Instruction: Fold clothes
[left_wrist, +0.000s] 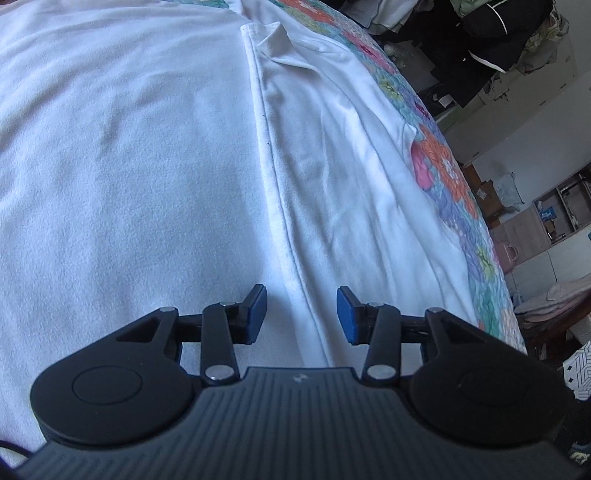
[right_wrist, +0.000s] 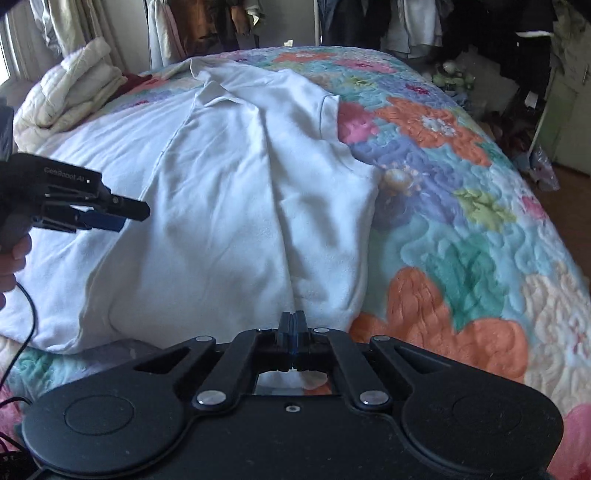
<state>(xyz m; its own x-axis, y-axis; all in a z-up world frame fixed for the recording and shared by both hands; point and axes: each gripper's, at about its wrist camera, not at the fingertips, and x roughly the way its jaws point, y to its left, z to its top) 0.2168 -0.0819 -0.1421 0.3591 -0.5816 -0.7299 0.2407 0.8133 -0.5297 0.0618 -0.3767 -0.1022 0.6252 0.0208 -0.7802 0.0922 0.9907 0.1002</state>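
Observation:
A white collared shirt (right_wrist: 221, 203) lies spread on a flowered quilt (right_wrist: 461, 240), collar (right_wrist: 210, 88) at the far end. My right gripper (right_wrist: 292, 321) is shut on the shirt's near hem, and a crease runs up from its fingers. In the left wrist view the same shirt (left_wrist: 332, 166) shows a long stitched edge from the collar (left_wrist: 277, 40) down to my left gripper (left_wrist: 301, 310). That gripper is open, its blue pads (left_wrist: 258, 310) astride the edge with nothing pinched. The left gripper (right_wrist: 122, 218) also shows at the left of the right wrist view, held by a hand.
More white cloth (left_wrist: 110, 147) spreads left of the stitched edge. A pile of folded cream bedding (right_wrist: 74, 88) sits at the bed's far left corner. Hanging clothes (right_wrist: 229, 22) line the back wall. Cupboards (left_wrist: 554, 206) stand beyond the quilt's edge (left_wrist: 443, 173). A black cable (right_wrist: 29, 314) trails from the left hand.

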